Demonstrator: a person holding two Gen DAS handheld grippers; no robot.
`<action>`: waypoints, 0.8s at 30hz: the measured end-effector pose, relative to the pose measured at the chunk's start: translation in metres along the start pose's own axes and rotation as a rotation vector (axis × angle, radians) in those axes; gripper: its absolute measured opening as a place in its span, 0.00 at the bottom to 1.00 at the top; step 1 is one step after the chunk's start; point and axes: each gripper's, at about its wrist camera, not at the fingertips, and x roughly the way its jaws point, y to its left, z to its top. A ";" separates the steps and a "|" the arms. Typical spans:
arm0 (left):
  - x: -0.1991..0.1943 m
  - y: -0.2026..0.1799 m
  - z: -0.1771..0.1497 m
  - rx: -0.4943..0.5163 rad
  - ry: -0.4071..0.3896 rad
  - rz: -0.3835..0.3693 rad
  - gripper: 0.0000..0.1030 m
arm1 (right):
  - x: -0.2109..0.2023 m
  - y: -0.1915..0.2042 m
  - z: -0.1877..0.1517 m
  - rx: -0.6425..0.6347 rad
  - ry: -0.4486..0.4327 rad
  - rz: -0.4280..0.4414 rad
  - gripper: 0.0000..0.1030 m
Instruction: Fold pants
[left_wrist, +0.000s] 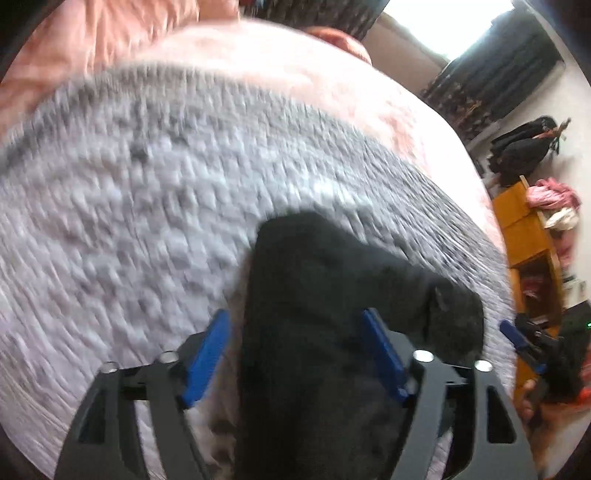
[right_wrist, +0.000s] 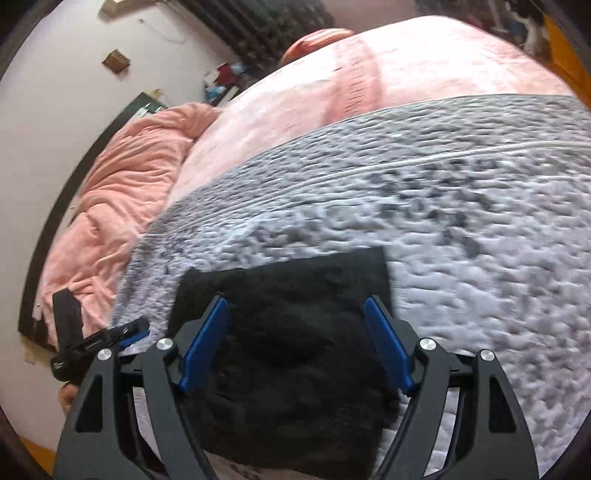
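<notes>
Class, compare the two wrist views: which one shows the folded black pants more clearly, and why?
The right wrist view: the black pants lie as a squarish folded bundle with two far corners visible on the grey blanket. The left wrist view shows the pants only as a blurred dark mass, its outline unclear.

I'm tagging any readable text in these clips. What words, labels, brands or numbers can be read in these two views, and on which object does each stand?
None can be read.
black pants: no label or print shows.
grey textured blanket: a woven pattern only.
pink bedspread: a row of dark marks, too blurred to tell whether it is lettering.
left gripper and right gripper: no markings show.
wooden shelf: its contents are too small and blurred.
</notes>
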 end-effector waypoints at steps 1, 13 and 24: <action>0.001 -0.003 0.005 -0.002 -0.026 0.007 0.80 | 0.009 0.002 0.001 0.010 0.014 0.014 0.74; 0.026 0.009 0.005 -0.047 -0.005 0.075 0.83 | 0.017 -0.009 -0.013 0.094 0.015 0.110 0.75; 0.016 0.015 -0.089 0.062 -0.040 0.204 0.86 | 0.013 -0.035 -0.088 0.190 0.095 0.115 0.76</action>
